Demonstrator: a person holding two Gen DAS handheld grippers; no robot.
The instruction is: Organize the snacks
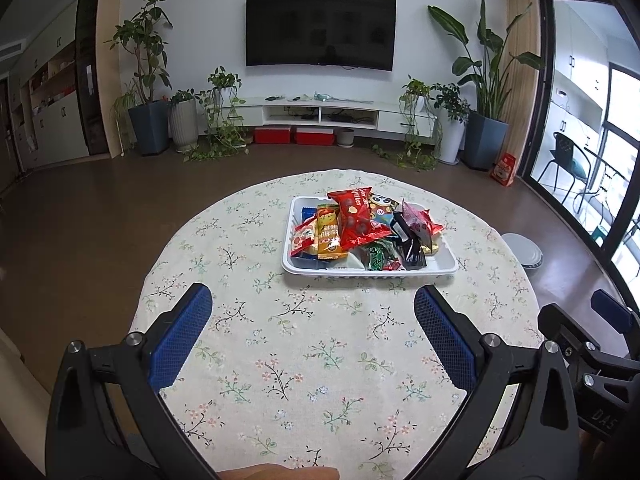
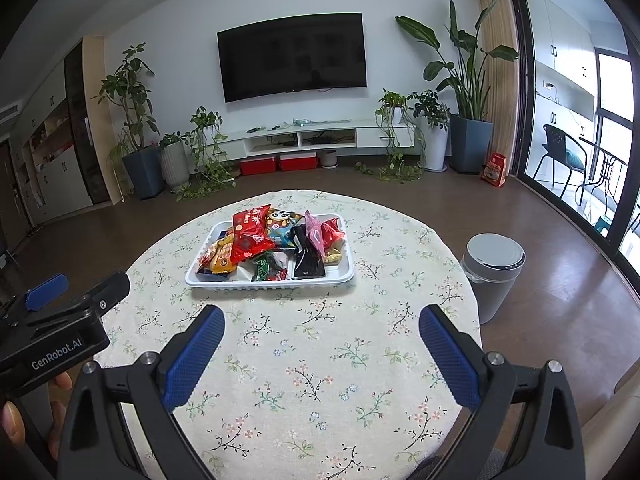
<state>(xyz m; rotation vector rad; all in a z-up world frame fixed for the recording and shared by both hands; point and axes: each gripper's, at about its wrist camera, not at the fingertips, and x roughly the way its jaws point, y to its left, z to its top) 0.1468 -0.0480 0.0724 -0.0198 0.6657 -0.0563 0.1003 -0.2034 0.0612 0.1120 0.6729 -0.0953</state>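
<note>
I hold both grippers above the near half of the round table with the floral cloth point(image 1: 280, 340). Left gripper point(image 1: 313, 300): 2 blue-padded fingers spread wide, nothing between them. Right gripper point(image 2: 322, 320): likewise spread, empty. The white rectangular plastic tray point(image 1: 370, 271) sits toward the far side, well apart from both, heaped with mixed snack packets point(image 1: 360, 224); a red packet point(image 2: 250, 236) lies on top.

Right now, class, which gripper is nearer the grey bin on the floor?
Right. The grey bin stands ahead-right of the right gripper; the left gripper is beside it on the far side, further away.
</note>
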